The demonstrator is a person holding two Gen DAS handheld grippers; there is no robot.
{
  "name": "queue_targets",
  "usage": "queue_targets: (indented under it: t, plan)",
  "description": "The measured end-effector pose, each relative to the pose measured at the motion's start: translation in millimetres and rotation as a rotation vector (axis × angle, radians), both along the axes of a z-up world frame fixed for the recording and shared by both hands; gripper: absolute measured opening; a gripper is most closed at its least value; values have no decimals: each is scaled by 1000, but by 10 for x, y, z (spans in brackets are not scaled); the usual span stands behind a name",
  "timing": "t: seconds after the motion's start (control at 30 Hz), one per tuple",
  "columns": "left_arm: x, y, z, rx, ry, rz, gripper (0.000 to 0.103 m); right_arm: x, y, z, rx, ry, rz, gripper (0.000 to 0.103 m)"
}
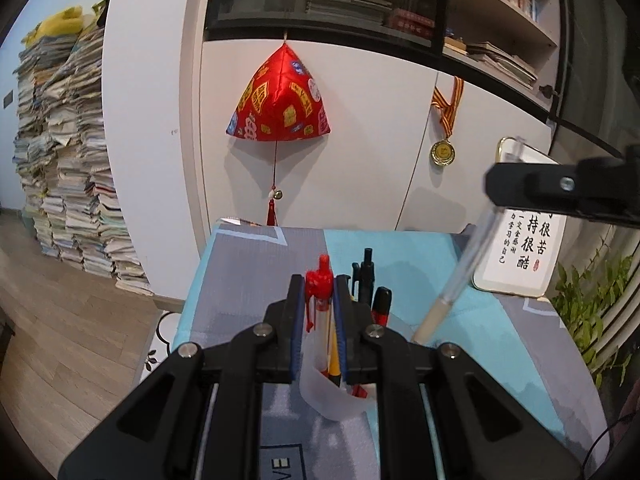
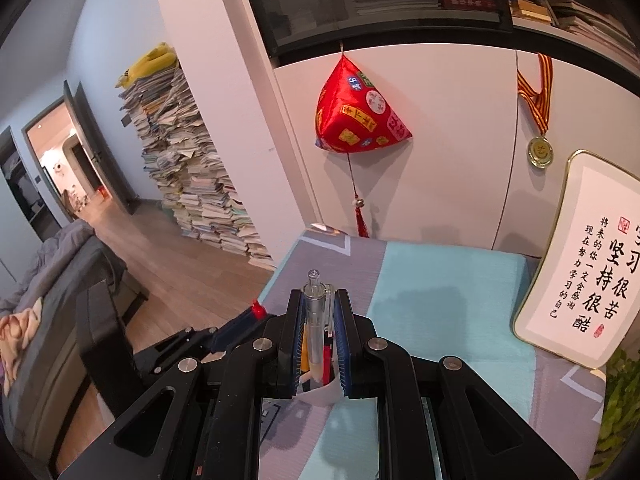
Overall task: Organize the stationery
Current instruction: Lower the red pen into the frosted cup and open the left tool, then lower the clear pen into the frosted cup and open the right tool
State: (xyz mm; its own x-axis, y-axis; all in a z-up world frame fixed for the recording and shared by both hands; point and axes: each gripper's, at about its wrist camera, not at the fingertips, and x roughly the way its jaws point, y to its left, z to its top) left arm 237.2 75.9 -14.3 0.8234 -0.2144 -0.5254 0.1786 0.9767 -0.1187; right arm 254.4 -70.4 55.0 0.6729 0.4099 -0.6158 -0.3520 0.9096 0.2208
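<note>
Left hand-held gripper [image 1: 316, 280] clenched on red pen [image 1: 319, 284] | right hand-held gripper [image 2: 320, 300] grasping clear pen [image 2: 314, 320] | both pens over cup [image 1: 332, 394] on surface [image 1: 460, 280]

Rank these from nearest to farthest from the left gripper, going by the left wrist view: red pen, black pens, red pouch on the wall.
1. Red pen, clamped between the left gripper fingers.
2. Black pens, just to the right, in the same cup.
3. Red pouch, hanging on the wall beyond the table.
</note>
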Motion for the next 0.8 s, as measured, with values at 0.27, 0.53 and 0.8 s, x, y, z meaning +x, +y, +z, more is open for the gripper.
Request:
queue_targets:
  t: [0.27, 0.53, 0.8]
  plan:
    - [-157, 88, 111, -9, -28, -2, 20, 38, 28, -50, -3, 12, 3, 15]
    - [-445, 207, 179, 33, -105, 32, 33, 46, 74, -88, -26, -3, -7, 15]
    - [-592, 222, 90, 65, -101, 28, 35, 49, 217, -253, -91, 20, 13, 15]
